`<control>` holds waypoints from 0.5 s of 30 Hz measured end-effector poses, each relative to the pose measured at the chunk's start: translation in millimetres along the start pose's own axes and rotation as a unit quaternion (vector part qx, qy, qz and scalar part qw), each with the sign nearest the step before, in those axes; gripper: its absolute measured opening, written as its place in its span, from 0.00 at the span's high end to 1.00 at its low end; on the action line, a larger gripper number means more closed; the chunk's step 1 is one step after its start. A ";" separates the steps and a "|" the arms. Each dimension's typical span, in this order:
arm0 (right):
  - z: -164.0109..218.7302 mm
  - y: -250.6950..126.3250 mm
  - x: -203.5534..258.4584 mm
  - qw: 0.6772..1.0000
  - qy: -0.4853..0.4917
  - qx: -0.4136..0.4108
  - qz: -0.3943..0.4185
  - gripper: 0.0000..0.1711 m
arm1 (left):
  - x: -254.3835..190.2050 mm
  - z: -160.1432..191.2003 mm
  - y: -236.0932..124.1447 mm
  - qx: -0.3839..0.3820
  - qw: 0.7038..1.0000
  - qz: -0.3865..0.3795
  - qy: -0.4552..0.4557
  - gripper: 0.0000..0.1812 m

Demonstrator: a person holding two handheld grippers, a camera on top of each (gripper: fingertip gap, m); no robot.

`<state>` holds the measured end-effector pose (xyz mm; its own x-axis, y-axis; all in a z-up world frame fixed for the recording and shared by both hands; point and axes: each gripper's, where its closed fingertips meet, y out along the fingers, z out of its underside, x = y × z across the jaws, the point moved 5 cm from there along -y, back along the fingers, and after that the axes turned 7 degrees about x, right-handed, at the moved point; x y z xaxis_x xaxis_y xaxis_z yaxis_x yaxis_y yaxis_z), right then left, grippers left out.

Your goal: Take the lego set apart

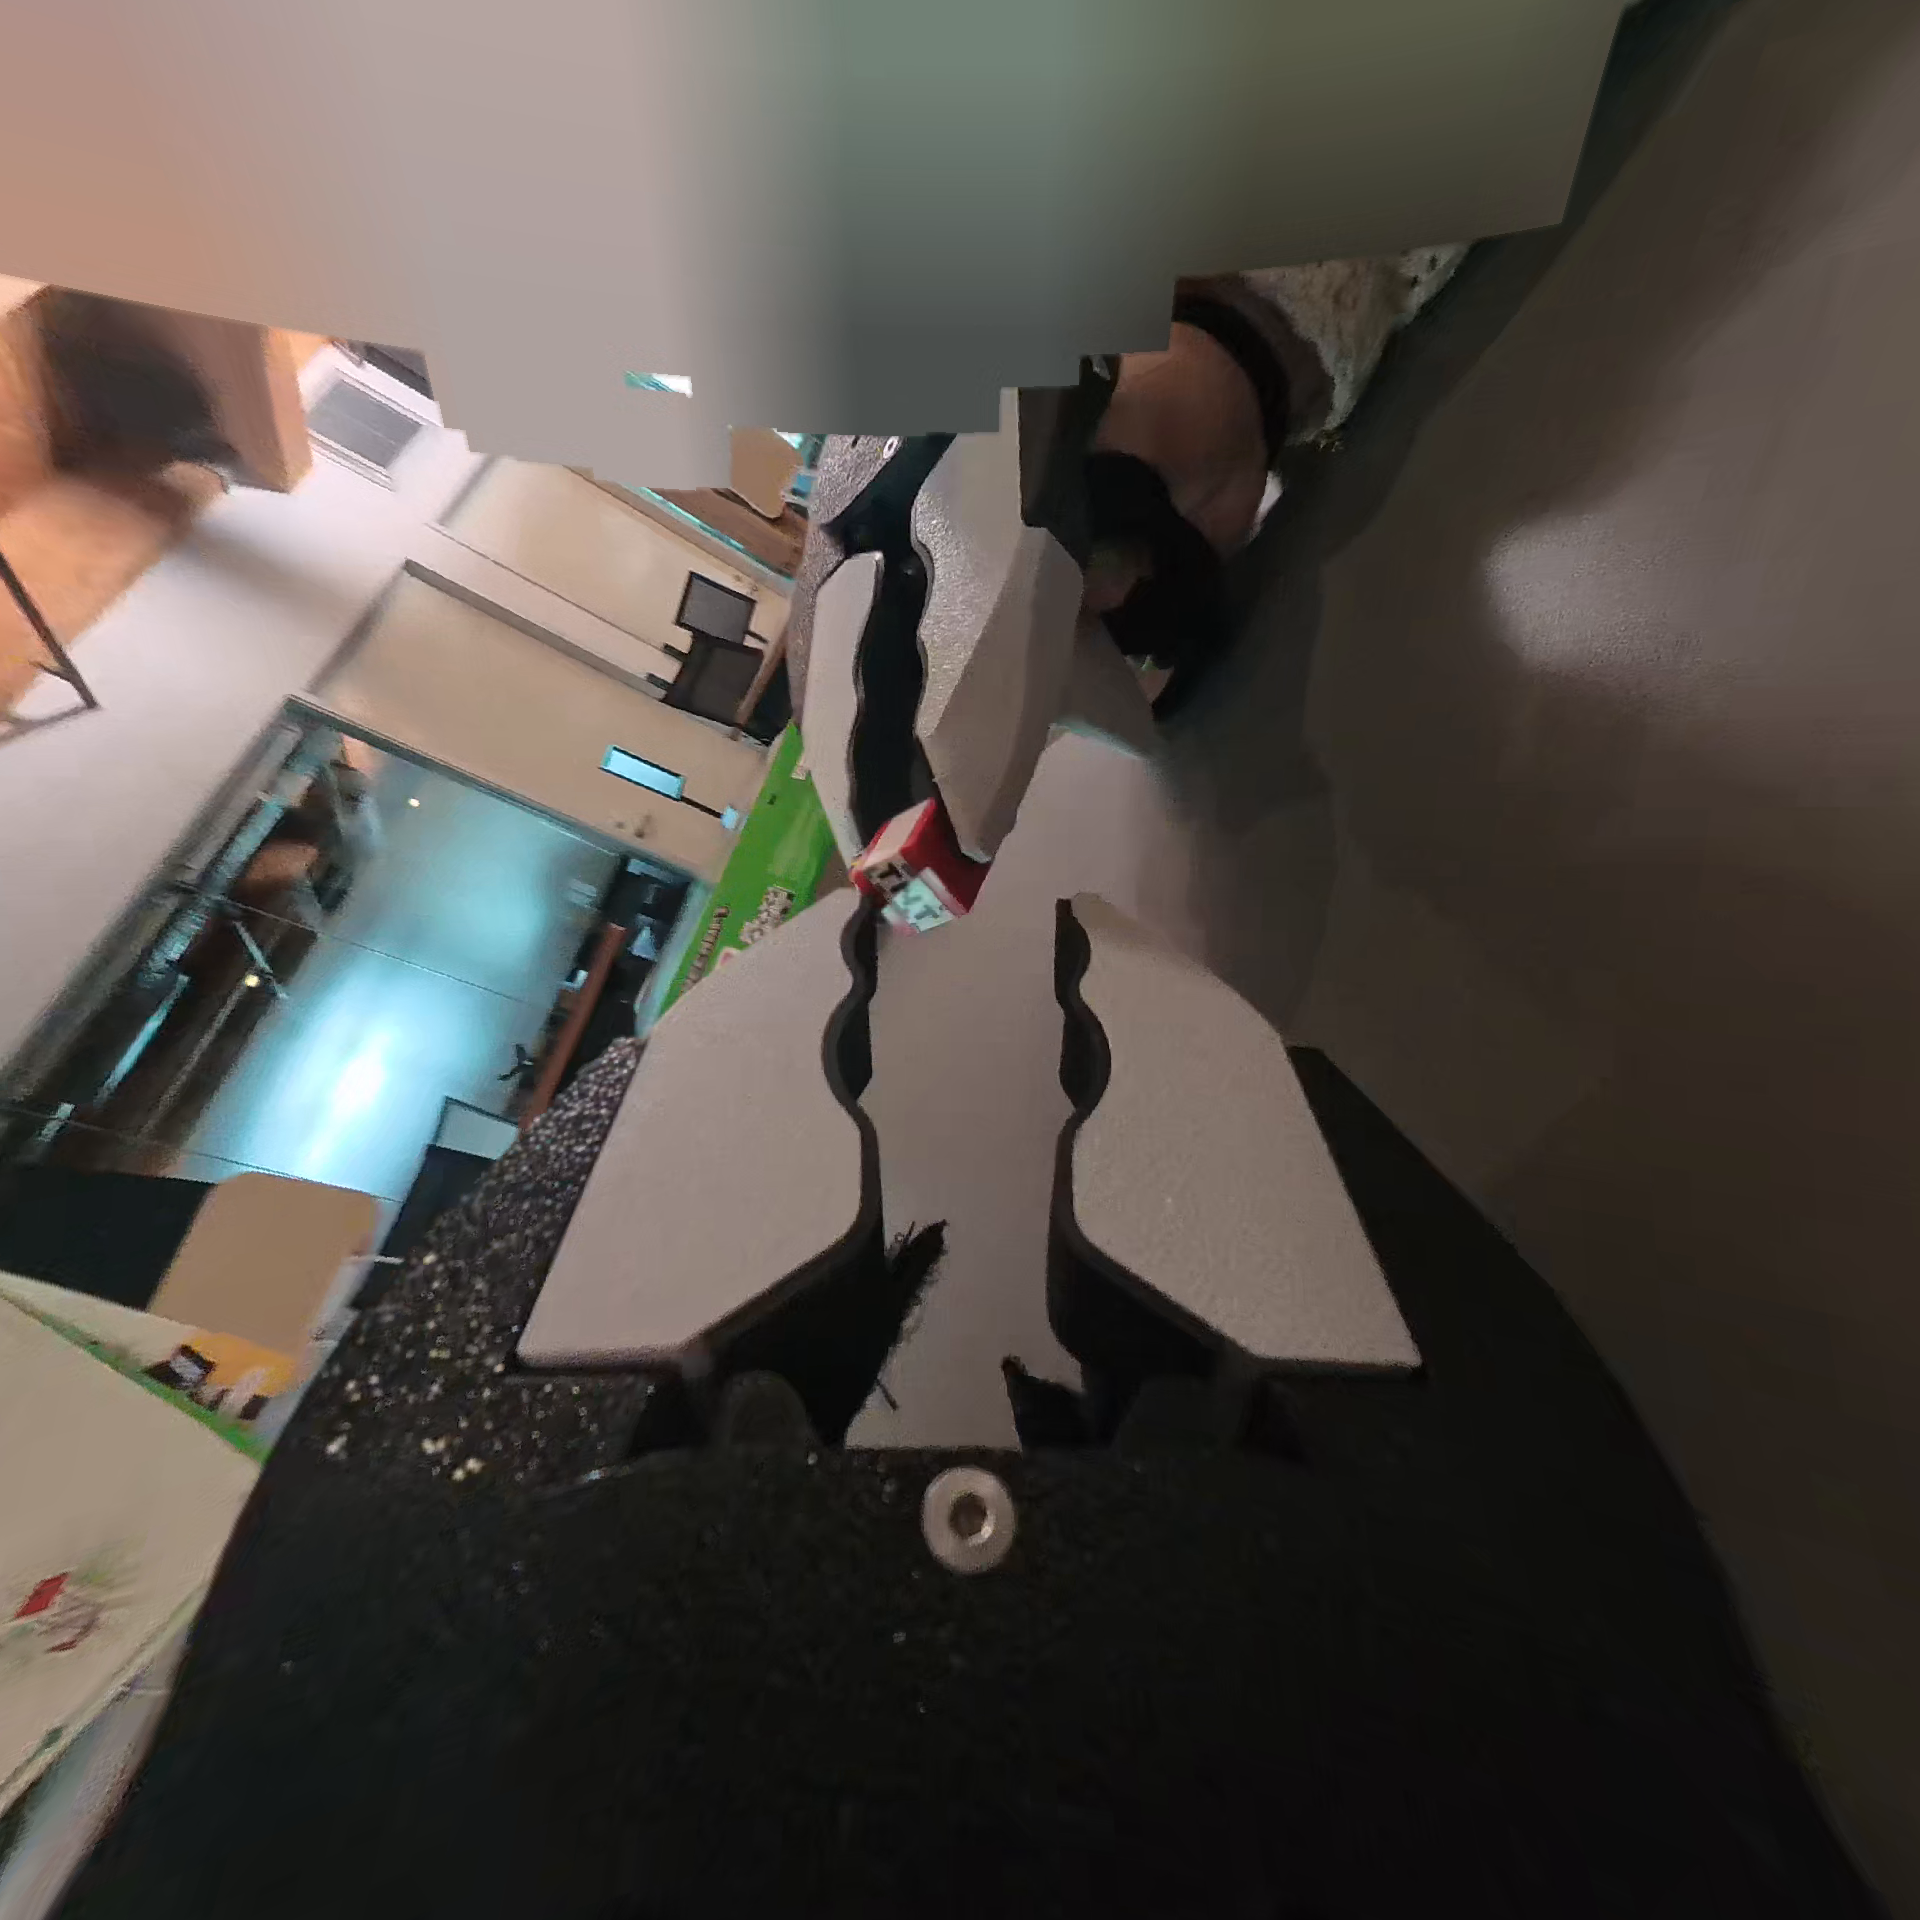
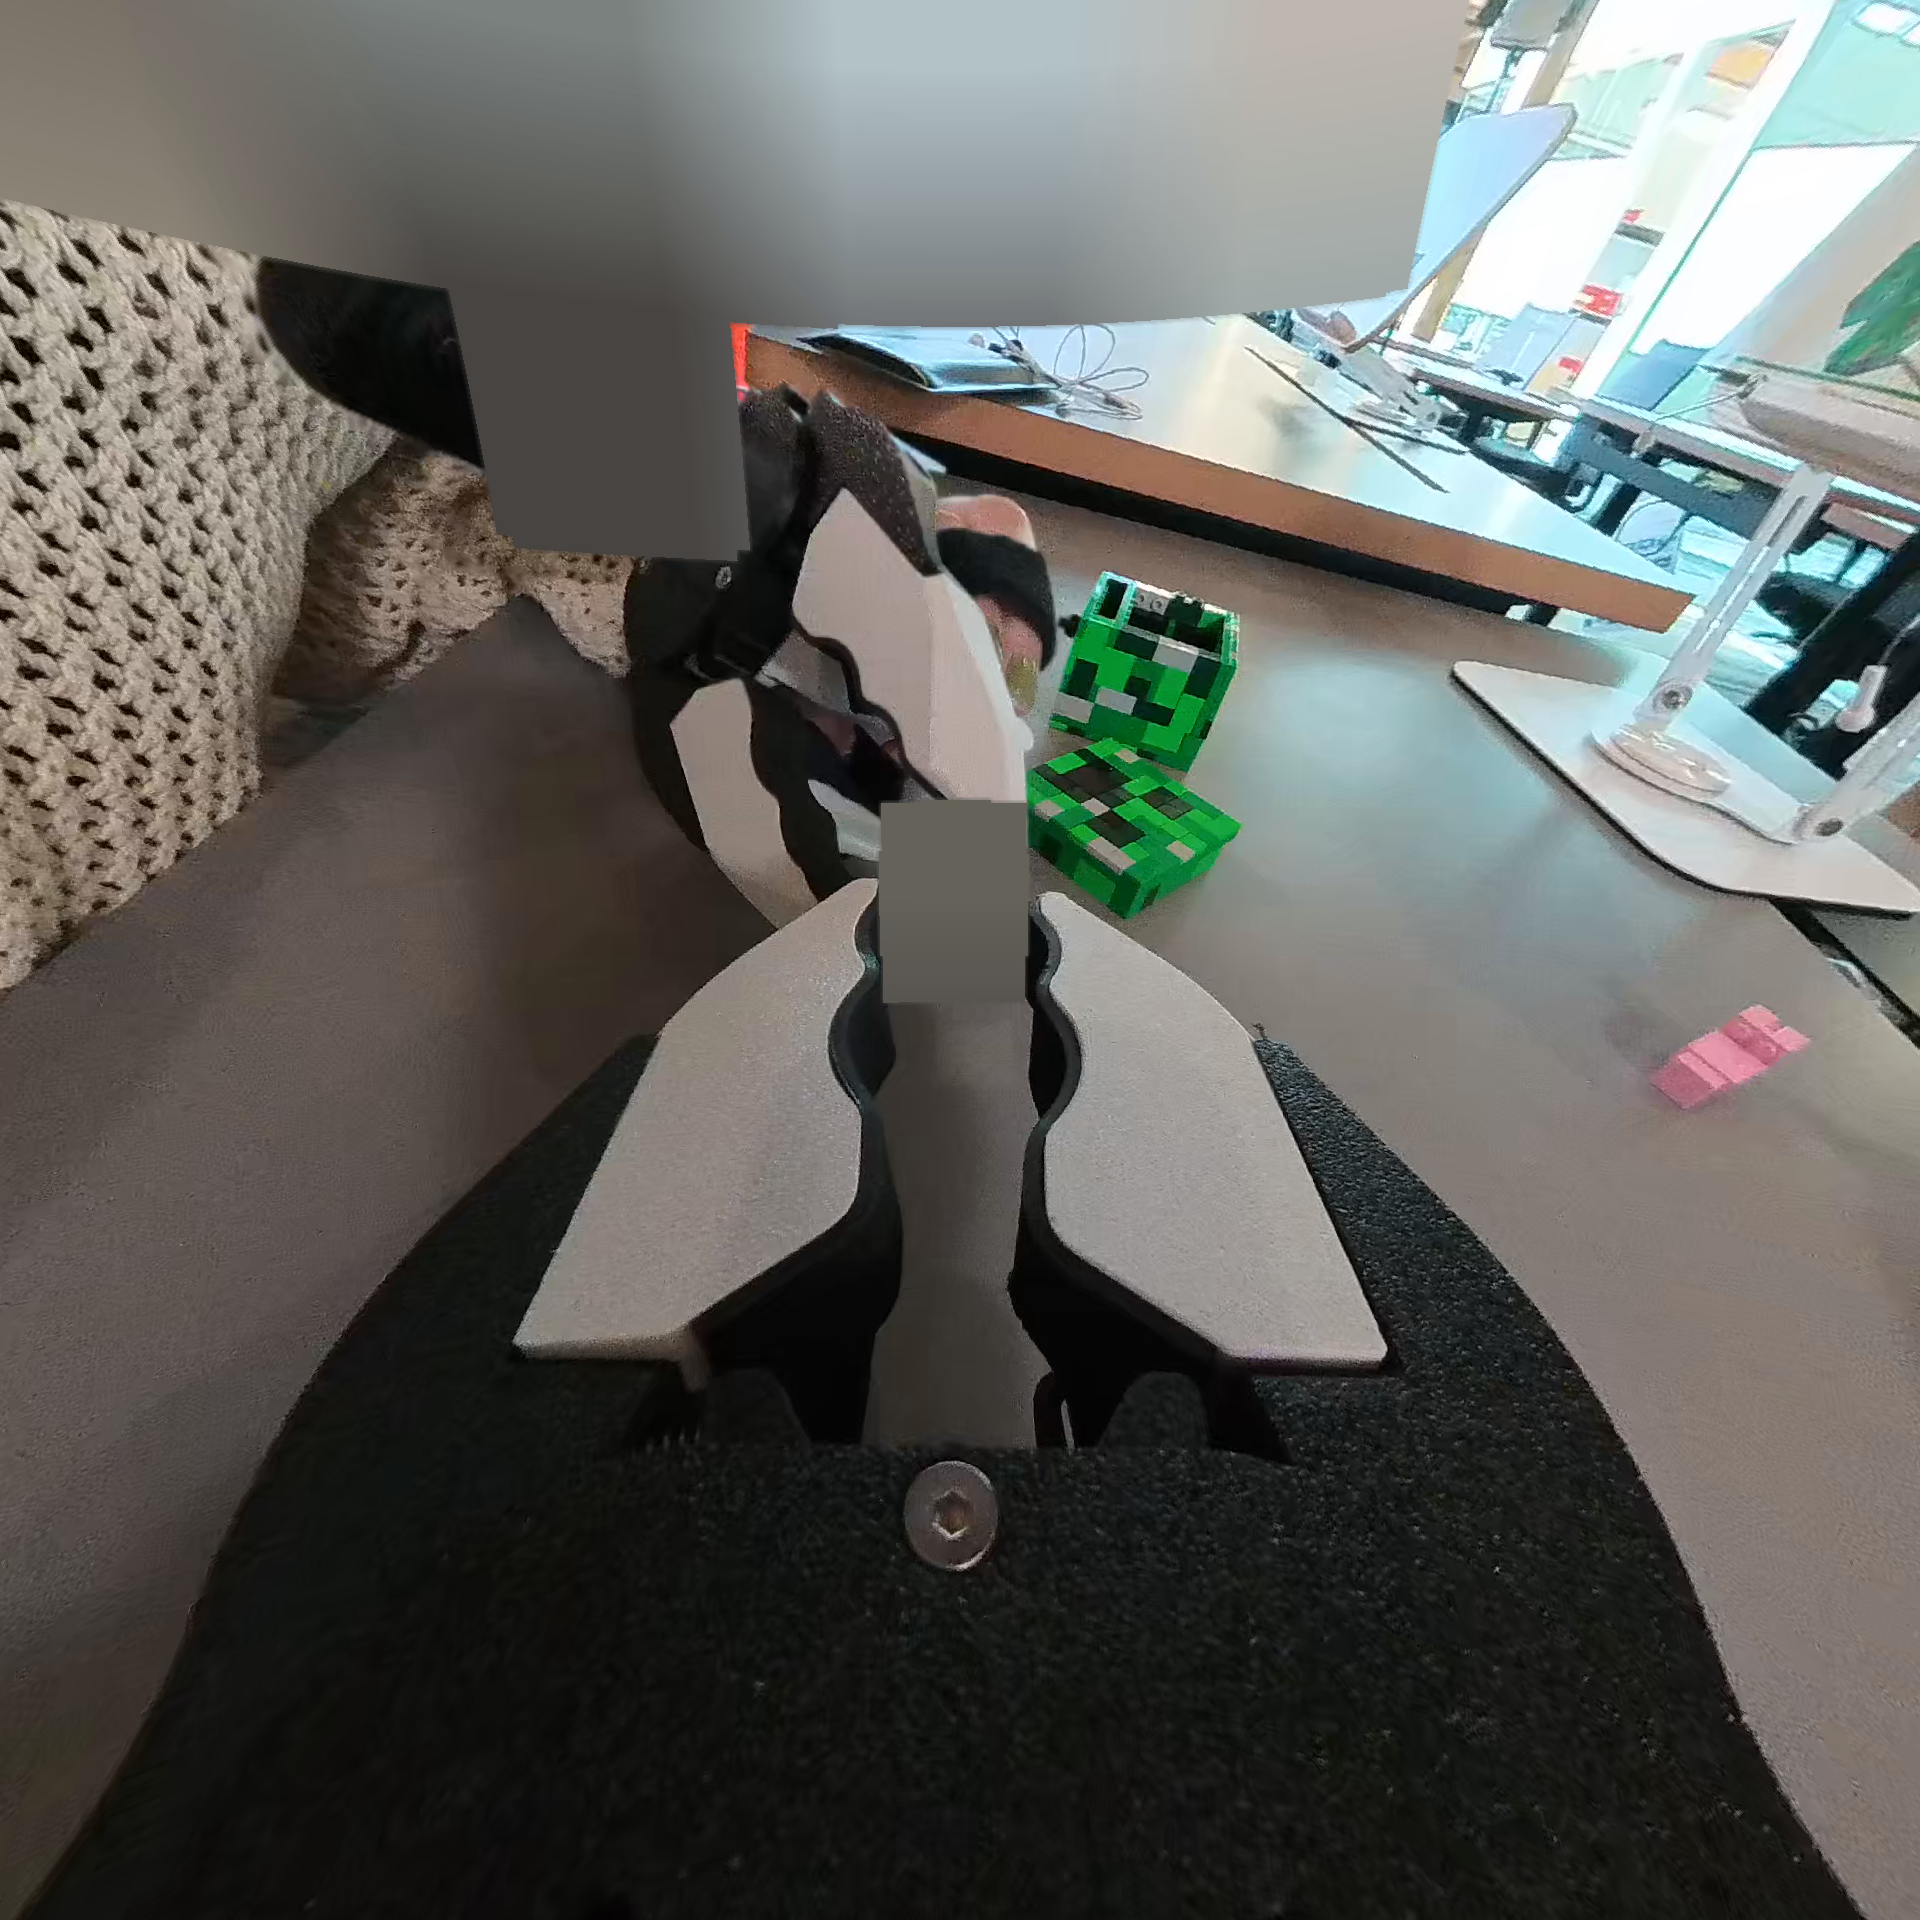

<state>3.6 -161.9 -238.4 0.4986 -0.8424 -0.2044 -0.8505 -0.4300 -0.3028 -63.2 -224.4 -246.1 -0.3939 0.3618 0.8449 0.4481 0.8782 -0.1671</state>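
A small red block with a white band is pinched between the tips of my right gripper, which shows farther off in the left wrist view. In the right wrist view a grey patch hides the gap between my right gripper's tips. My left gripper is open, its left fingertip just short of the red block; it also shows in the right wrist view. A green patterned lego box, open on top, stands on the grey table. Its green lid lies flat in front of it.
A pink lego piece lies to the right on the table. A white monitor stand base is at the right edge. A person's knitted sleeve is at left. A green set carton and a printed sheet show at left.
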 end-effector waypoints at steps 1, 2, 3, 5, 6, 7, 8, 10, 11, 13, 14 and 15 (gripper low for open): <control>0.1 0.3 0.5 1.000 0.001 0.001 -0.004 0.88 | 0.1 -1.0 -0.4 -0.002 1.000 -0.006 0.007 0.83; 0.1 0.9 1.3 1.000 0.003 0.004 -0.009 0.88 | 1.0 -2.1 -1.1 -0.005 1.000 -0.013 0.009 0.83; 0.5 1.9 2.0 1.000 0.007 0.008 -0.016 0.88 | 2.1 -3.4 -2.0 -0.008 1.000 -0.020 0.011 0.83; 1.2 3.6 2.6 0.999 0.014 0.017 -0.025 0.88 | 1.0 -4.0 -2.5 -0.010 1.000 -0.020 0.021 0.83; 1.2 4.0 2.9 0.999 0.016 0.018 -0.028 0.88 | -0.7 -2.8 -1.6 -0.004 0.999 -0.018 0.029 0.83; 1.2 4.1 3.4 0.999 0.018 0.019 -0.032 0.88 | -1.7 -2.1 -0.7 0.001 0.999 -0.021 0.041 0.84; 1.2 4.3 4.1 0.999 0.020 0.020 -0.038 0.88 | -2.7 -2.6 -0.4 0.001 0.998 -0.025 0.054 0.85; 1.8 5.8 6.3 0.998 0.027 0.028 -0.055 0.88 | -3.9 -4.3 -1.6 -0.002 0.997 -0.034 0.074 0.87; 2.3 6.6 7.1 0.997 0.031 0.033 -0.061 0.88 | -5.1 -4.5 -2.0 -0.002 0.996 -0.033 0.080 0.87; 2.6 7.3 7.0 0.997 0.037 0.037 -0.065 0.88 | -5.5 -4.3 -2.5 -0.002 0.995 -0.036 0.090 0.88; 2.6 7.4 6.7 0.996 0.041 0.036 -0.067 0.88 | -5.3 -4.5 -2.6 -0.001 0.995 -0.039 0.093 0.88; 2.5 7.2 6.1 0.996 0.046 0.035 -0.067 0.88 | -5.0 -4.8 -2.6 0.000 0.995 -0.043 0.095 0.88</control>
<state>1.0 -169.4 -244.1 0.5871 -0.8063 -0.0716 -0.7613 -0.5199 -0.3873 -58.6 -230.0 -247.5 -0.2720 0.2199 0.9368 0.4200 0.9030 -0.0900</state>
